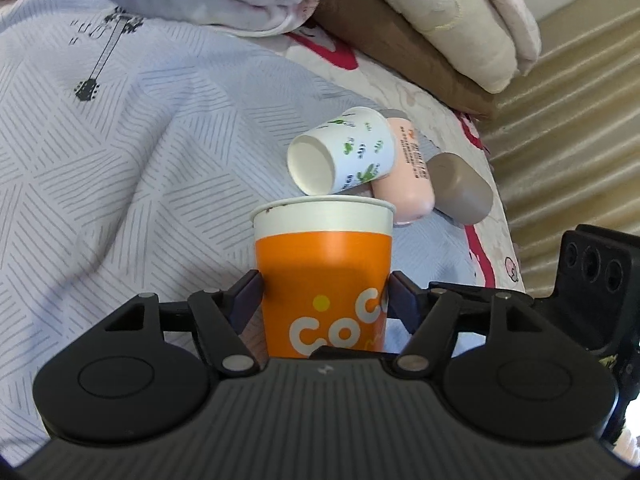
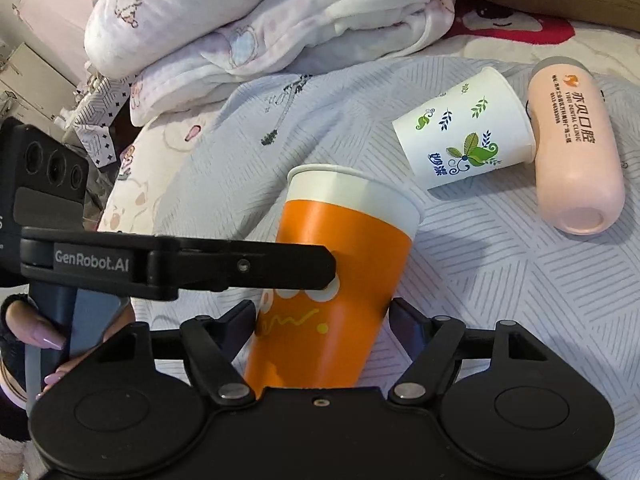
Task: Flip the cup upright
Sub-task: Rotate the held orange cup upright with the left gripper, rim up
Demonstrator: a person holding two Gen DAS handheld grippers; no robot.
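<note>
An orange paper cup [image 1: 324, 272] with a white rim band stands mouth-up on the grey striped bedsheet. My left gripper [image 1: 324, 296] is shut on its lower body, a pad on each side. In the right wrist view the same cup [image 2: 340, 272] leans slightly right between my right gripper's [image 2: 324, 316] pads, which touch its sides. The left gripper's black finger [image 2: 240, 266] presses the cup from the left there.
A white leaf-print paper cup [image 1: 344, 152] [image 2: 464, 132] lies on its side behind. A pink bottle [image 2: 576, 148] and a taupe cap [image 1: 460, 188] lie beside it. Folded blankets [image 2: 260, 24] pile at the back. The bed's edge [image 1: 508, 216] is to the right.
</note>
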